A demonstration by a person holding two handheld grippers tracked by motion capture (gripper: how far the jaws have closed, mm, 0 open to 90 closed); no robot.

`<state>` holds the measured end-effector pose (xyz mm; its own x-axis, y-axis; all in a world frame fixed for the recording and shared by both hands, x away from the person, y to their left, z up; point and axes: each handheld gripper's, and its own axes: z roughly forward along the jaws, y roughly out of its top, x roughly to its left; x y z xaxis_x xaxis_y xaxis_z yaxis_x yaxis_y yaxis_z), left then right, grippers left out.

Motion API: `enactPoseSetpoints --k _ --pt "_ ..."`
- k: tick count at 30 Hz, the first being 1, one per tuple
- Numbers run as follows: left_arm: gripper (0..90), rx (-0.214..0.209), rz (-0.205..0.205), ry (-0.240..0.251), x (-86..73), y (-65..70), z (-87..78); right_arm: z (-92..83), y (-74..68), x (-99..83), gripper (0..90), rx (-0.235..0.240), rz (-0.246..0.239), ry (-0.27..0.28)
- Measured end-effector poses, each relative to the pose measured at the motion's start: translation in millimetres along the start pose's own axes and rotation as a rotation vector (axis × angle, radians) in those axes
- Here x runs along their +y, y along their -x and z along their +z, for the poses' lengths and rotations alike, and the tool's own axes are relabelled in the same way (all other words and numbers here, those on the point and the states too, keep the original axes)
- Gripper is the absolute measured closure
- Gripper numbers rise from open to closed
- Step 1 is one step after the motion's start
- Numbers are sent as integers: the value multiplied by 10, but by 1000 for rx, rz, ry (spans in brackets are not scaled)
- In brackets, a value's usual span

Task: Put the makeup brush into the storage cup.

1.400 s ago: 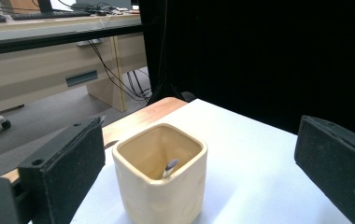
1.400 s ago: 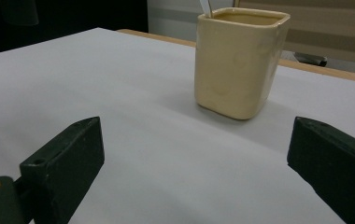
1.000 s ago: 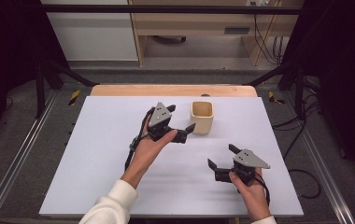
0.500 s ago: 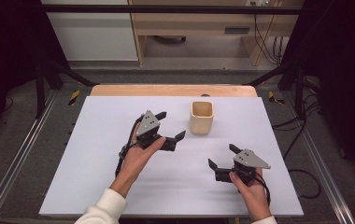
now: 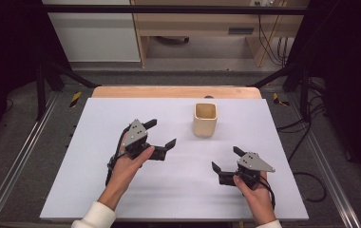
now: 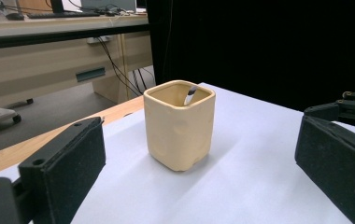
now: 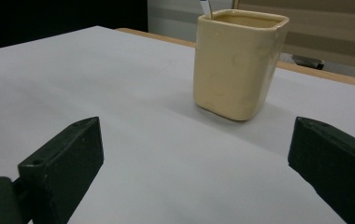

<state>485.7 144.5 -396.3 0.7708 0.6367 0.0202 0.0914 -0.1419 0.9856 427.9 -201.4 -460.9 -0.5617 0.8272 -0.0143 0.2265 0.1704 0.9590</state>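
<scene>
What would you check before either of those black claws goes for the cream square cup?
1. Cream square ceramic cup upright on the white table: ok.
2. Left gripper jaws open wide enough: ok.
3. Right gripper jaws open, holding nothing: ok.
4. Path from left gripper to cup free: ok.
5. Thin metal piece inside cup clear of the rim: not ok, it pokes above it.
6. What else the cup holds: cannot tell.

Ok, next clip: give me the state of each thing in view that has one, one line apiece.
Left gripper: open, empty, jaws wide, apart from the cup.
Right gripper: open, empty, low over the table.
Cream cup: upright on the white table, untouched.
Metal utensil: standing inside the cup, leaning on its rim.
</scene>
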Motion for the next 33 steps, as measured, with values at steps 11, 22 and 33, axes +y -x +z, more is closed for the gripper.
enactPoseSetpoints --k 11,22,33 --pt "12 42 -6 26 -66 -88 -268 -3 0 6 36 -10 -13 10" --pt "12 76 22 48 -107 -203 -573 -29 37 18 37 -26 -12 28" --pt "9 83 12 74 -186 -264 -810 -61 80 27 38 -39 5 49"
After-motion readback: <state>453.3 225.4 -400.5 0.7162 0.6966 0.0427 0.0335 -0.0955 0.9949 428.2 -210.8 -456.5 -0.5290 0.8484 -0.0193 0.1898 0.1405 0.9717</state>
